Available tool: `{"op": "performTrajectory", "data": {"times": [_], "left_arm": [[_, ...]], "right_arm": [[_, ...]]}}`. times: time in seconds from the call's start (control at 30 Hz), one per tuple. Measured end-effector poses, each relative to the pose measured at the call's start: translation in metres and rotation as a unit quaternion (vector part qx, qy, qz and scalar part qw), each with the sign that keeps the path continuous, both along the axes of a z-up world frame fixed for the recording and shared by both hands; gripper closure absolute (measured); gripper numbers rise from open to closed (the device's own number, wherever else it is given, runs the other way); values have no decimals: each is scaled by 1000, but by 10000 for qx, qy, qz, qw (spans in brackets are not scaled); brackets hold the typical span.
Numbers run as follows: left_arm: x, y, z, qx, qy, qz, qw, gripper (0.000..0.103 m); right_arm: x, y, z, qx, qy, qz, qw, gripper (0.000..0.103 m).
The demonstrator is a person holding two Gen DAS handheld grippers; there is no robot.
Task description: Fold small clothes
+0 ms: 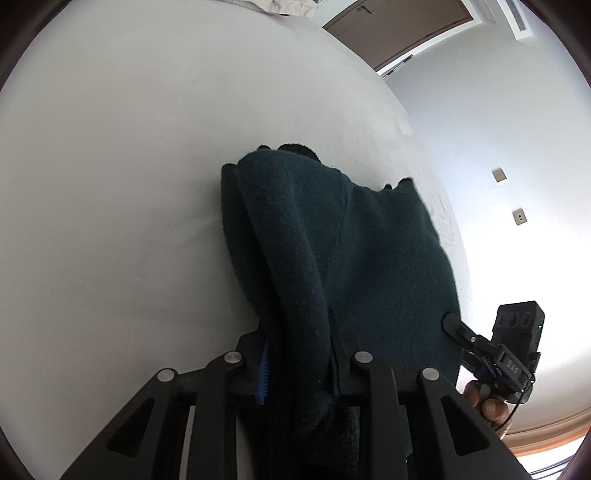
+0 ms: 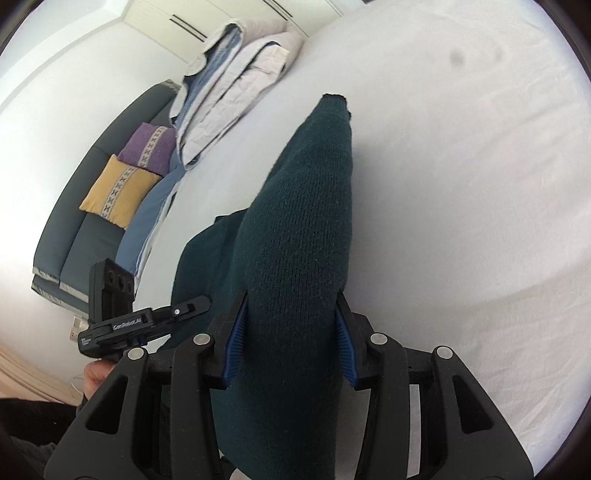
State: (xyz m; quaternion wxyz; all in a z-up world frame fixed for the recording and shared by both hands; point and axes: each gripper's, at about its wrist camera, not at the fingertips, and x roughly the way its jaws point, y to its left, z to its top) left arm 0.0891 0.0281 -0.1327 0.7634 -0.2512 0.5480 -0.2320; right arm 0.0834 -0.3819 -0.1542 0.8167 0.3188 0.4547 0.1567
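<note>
A dark green knitted garment (image 1: 332, 236) hangs between both grippers above a white bed sheet (image 1: 110, 166). My left gripper (image 1: 297, 354) is shut on one bunched edge of it; the cloth drapes over the fingers and hides the pads. In the right wrist view the garment (image 2: 303, 229) stretches forward like a tube, and my right gripper (image 2: 291, 332) is shut on it, blue pads (image 2: 236, 339) pressed on both sides. The right gripper shows at the right of the left wrist view (image 1: 491, 347), the left gripper at the left of the right wrist view (image 2: 147, 317).
The white sheet (image 2: 461, 184) spreads right. A stack of folded bedding (image 2: 236, 85) lies at the bed's far edge. A dark sofa (image 2: 74, 236) with a yellow cushion (image 2: 118, 192) and a purple cushion (image 2: 147, 147) stands beyond. A brown door (image 1: 399, 29) is far back.
</note>
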Motion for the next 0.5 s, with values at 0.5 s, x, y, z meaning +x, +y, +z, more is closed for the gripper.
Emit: {"op": "performTrajectory", "data": {"times": [0.5], "left_arm": [[-10, 15, 30, 446, -376, 299, 9978, 60]], "right_arm": [[-37, -26, -6, 241, -120, -637, 9976, 50]]}}
